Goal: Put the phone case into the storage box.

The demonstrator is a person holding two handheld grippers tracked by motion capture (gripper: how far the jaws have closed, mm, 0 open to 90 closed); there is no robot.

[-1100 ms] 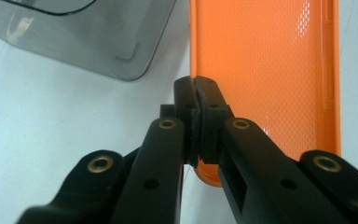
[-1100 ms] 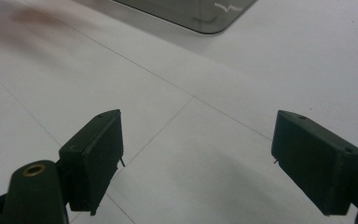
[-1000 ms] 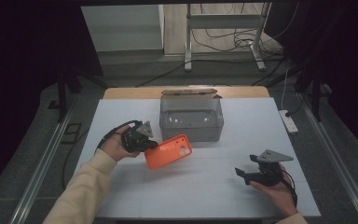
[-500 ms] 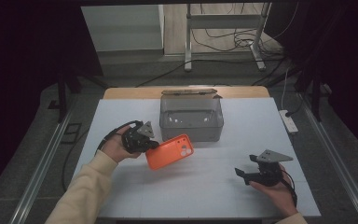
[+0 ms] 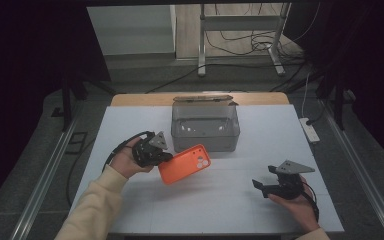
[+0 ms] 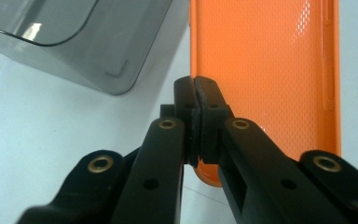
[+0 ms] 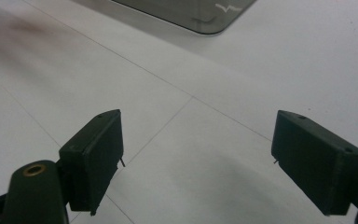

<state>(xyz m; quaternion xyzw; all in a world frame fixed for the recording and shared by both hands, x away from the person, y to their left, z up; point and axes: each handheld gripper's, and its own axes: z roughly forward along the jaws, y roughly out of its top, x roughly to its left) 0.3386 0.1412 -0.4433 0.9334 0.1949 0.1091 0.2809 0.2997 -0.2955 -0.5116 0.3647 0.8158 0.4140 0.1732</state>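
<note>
High view: one orange case (image 5: 184, 163) at frame centre, its edge clamped in my left gripper (image 5: 161, 157). One grey box (image 5: 205, 128) stands just behind it. My right gripper (image 5: 261, 186), lower right, is spread wide, holding nothing, on one white table (image 5: 230, 200).

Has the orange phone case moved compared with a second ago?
Yes, slightly. The orange phone case, pinched at its edge by the left tongs, has edged up toward the front wall of the grey box, which stayed put.
</note>
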